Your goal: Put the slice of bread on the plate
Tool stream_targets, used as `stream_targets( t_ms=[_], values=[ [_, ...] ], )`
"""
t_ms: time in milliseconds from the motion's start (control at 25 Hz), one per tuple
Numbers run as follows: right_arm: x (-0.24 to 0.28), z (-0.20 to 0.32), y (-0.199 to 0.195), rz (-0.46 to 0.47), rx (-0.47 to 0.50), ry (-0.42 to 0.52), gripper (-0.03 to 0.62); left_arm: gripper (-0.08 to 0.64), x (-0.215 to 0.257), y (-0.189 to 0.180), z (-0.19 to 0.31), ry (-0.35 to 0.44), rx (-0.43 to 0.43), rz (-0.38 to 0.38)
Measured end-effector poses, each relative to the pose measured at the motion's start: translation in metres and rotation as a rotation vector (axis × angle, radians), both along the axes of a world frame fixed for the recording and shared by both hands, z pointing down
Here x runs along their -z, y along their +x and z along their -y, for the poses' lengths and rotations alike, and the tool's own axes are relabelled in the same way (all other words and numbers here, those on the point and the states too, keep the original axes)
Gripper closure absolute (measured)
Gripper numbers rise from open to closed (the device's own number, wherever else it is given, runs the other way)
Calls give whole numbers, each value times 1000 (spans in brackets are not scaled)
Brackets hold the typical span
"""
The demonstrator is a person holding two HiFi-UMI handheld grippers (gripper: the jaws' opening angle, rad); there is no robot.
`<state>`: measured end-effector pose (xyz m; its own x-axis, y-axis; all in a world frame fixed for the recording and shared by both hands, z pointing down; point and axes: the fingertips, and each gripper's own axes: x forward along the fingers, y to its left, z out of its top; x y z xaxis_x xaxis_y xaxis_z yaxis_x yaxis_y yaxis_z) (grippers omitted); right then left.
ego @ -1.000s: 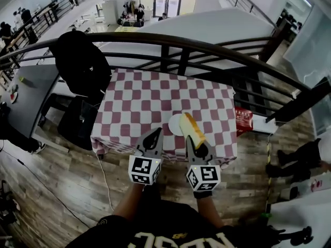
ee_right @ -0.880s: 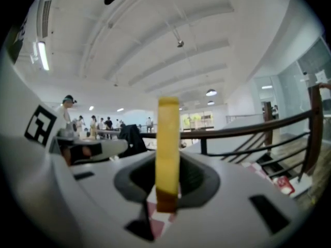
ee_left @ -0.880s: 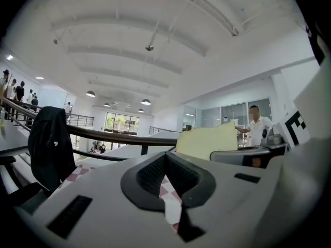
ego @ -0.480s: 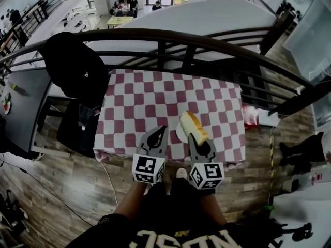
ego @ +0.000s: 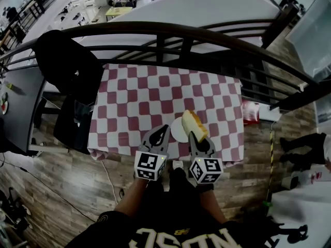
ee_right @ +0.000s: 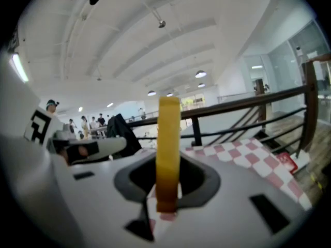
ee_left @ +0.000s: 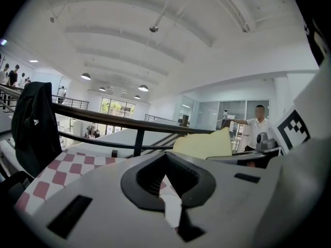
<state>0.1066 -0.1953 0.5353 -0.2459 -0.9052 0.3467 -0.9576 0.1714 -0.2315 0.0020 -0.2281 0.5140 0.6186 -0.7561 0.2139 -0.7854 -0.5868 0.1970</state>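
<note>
A slice of bread (ego: 193, 123) with a brown crust stands on edge, and my right gripper (ego: 196, 137) is shut on its lower end. In the right gripper view the bread (ee_right: 168, 149) rises edge-on between the jaws. It hangs over the right side of a white plate (ego: 177, 132), which lies near the front edge of the red-and-white checked table (ego: 150, 94). My left gripper (ego: 164, 131) is shut with nothing in it, just left of the plate. In the left gripper view the bread (ee_left: 204, 143) shows to the right.
A dark curved railing (ego: 181, 34) runs behind the table. A black jacket (ego: 67, 61) hangs over a chair at the table's left. A red packet (ego: 249, 112) lies off the table's right edge. Wooden floor surrounds the table.
Both grippers have sunk and moved forward together toward the plate. The right one still holds the bread, and the left one stays shut.
</note>
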Motion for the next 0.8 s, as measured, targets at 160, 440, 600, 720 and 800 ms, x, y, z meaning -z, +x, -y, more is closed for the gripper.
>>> stream_targets(
  t_ms=[160,440,600,720,800],
  values=[
    [-33,-2,10,-9,3,-75,499,541,-21,9,3,-31,0,13],
    [-84,-14,18,77,-19,-206,499,541,-57,16,-3,-107,-6,30],
    [-114,-14,18,168,-41,-282,499,541,-71,18,-4,-122,-6,50],
    [-137,-10,14,219,-44,-335,499,541,-79,18,-6,-137,-2,56],
    [-153,-6,11,252,-41,-373,499,541,-83,17,-5,-140,3,61]
  ],
)
